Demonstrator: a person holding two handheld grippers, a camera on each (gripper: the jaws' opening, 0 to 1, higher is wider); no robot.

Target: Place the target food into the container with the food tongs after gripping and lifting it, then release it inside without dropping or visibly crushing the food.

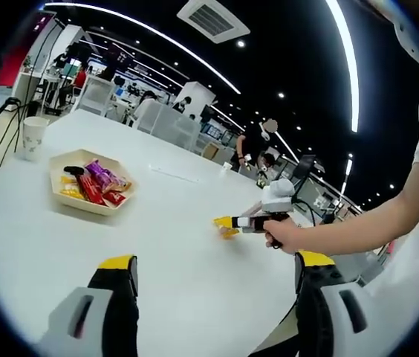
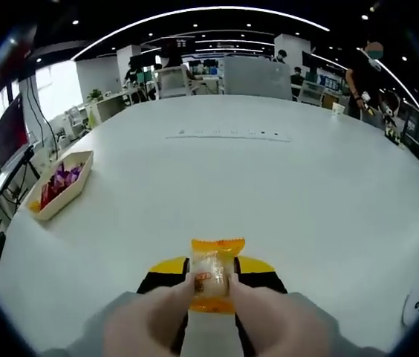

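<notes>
Beside tray [image 1: 89, 181] of snacks, paper cup [image 1: 33, 137]; right gripper [image 2: 211, 280] clamps packet [image 2: 214, 275].

A white paper cup [image 1: 33, 137] stands near the far left edge of a broad white table [image 1: 187, 253] in an open-plan office, where seated people [image 1: 251, 146] work at distant desks beneath curved ceiling light strips [image 1: 146, 30] and an air vent [image 1: 213, 19].
</notes>
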